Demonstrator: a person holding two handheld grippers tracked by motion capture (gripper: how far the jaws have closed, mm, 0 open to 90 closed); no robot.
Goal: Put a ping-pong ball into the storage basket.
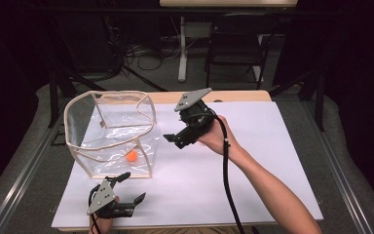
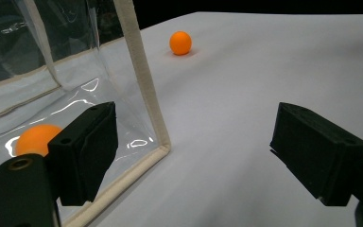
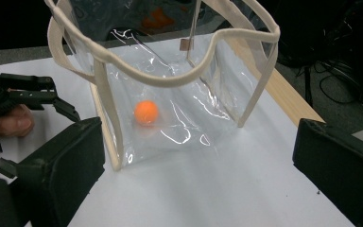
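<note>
A clear plastic bag with cream trim stands open on the white sheet, left of centre. One orange ball lies inside it on the bottom. In the left gripper view a second orange ball rests on the sheet beyond the bag's corner trim. My left gripper lies low at the front, just before the bag, open and empty. My right gripper hovers to the right of the bag, open and empty. In the right gripper view the bag, its ball and the left gripper all show.
A wooden table edge runs behind the sheet. Farther back on the floor are a black chair, a white table leg and cables. The right gripper's cable trails over the forearm.
</note>
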